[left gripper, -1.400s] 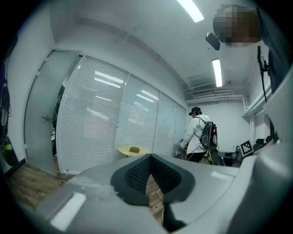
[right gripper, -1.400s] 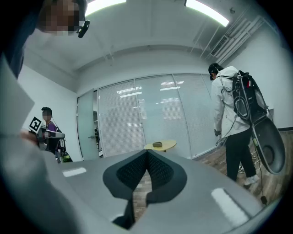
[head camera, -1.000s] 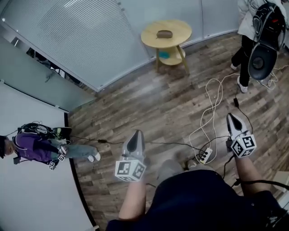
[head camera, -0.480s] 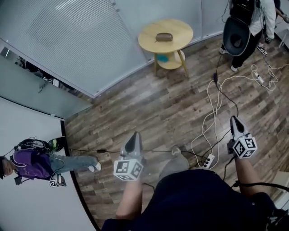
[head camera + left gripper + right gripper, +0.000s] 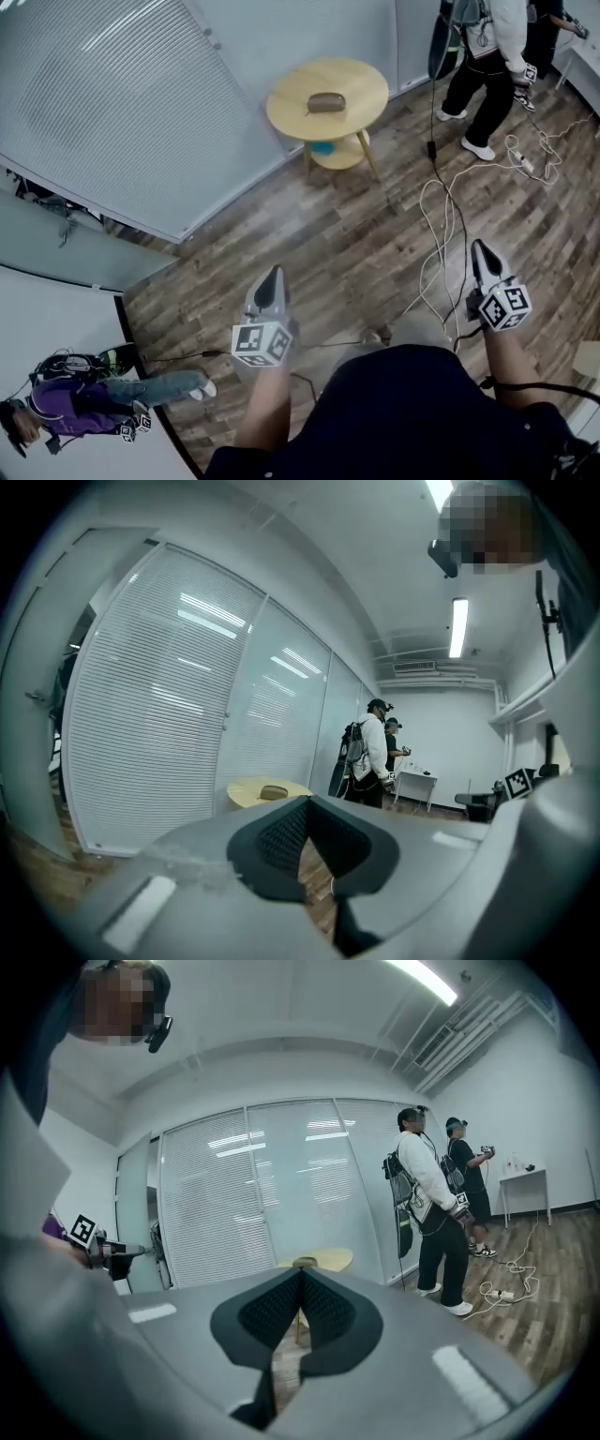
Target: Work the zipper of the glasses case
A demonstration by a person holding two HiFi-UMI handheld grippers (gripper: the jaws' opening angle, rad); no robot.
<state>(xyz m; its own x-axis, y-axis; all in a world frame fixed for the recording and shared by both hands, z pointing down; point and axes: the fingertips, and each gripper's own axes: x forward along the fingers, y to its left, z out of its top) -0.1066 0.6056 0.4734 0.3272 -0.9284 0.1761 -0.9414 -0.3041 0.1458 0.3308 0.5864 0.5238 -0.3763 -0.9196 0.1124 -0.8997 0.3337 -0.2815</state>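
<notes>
Well apart from the glasses case (image 5: 325,102), left hand-held gripper (image 5: 272,277) and right hand-held gripper (image 5: 481,251) are held closed, empty; the case could be shoved by unopened jaws.

No text is legible; only black-and-white square markers (image 5: 263,344) show, on the left gripper (image 5: 274,274) and right gripper (image 5: 479,248).

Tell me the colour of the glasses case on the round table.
Brown glasses case, on the light wooden table; the head view shows it best.
</notes>
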